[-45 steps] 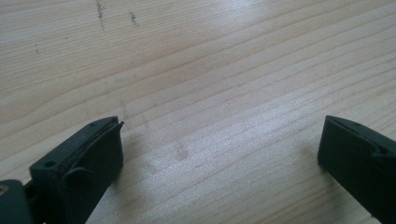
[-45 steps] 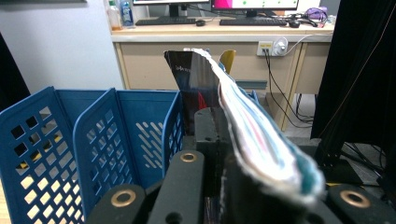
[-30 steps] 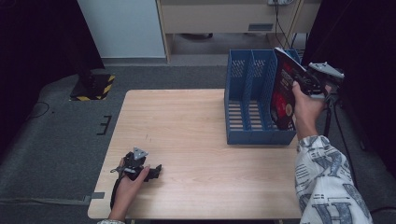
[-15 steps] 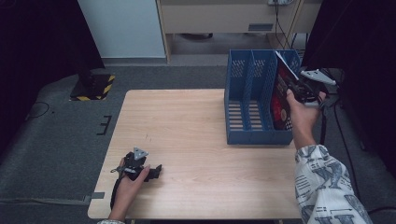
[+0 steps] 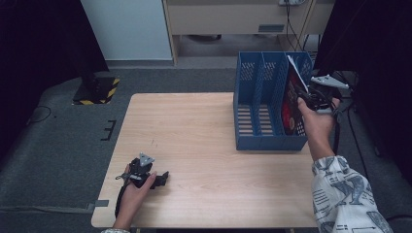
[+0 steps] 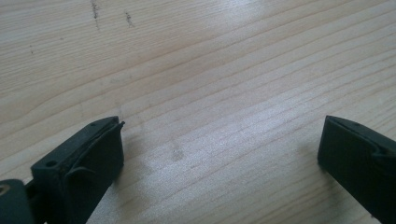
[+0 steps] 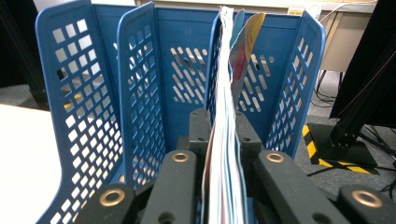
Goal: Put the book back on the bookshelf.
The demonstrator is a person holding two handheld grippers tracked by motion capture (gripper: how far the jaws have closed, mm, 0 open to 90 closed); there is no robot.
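One magazine [image 5: 291, 99] in rightmost file-holder [image 5: 252, 97] slot

No readable text anywhere, magazine [image 5: 290, 99] cover print too blurred to read — red and dark only, blue rack [image 5: 252, 97] unlabelled, table [image 5: 194, 126] bare wood.

Left gripper [image 5: 163, 177] low at the table's near left corner, fingers [image 6: 88, 158] wide apart, right gripper [image 5: 305, 95] raised at the far right edge, fingers just easing apart
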